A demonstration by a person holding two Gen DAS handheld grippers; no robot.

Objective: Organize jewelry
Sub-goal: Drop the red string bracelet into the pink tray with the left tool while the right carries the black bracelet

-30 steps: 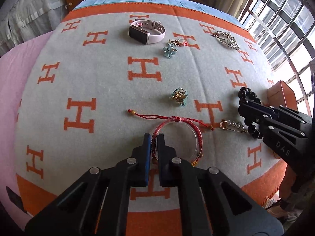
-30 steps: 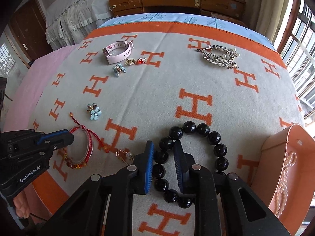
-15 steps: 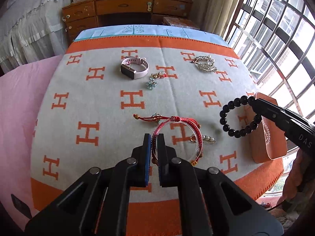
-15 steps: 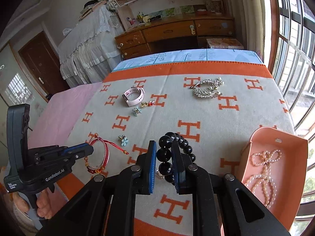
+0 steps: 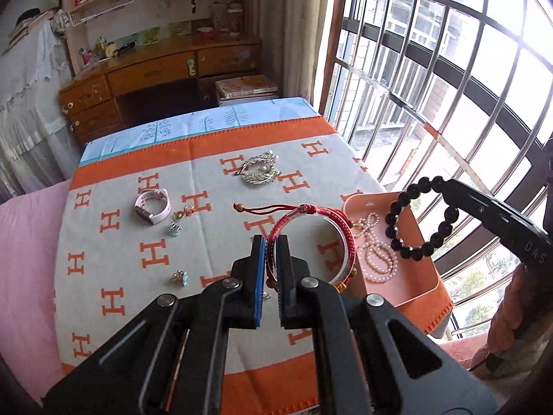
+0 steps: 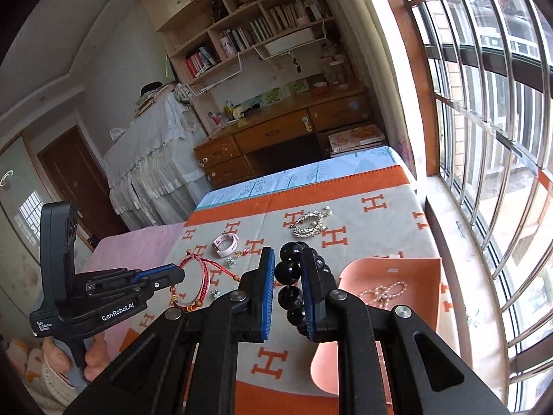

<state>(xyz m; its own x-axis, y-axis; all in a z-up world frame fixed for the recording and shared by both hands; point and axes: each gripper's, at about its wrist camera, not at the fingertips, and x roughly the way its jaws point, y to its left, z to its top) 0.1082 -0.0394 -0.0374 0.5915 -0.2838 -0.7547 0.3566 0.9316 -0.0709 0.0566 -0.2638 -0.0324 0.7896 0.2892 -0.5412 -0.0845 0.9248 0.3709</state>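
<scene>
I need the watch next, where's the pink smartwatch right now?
The pink smartwatch lies on the blanket's far left in the left wrist view, beside the small charms, left of the silver leaf brooch.

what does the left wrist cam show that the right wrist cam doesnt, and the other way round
Only the left wrist view shows the black bead bracelet as a full loop hanging over the orange tray. Only the right wrist view shows the left gripper from outside, and a brown door. Both show the red string bracelet, pink watch, pearl necklace and silver leaf brooch.
</scene>
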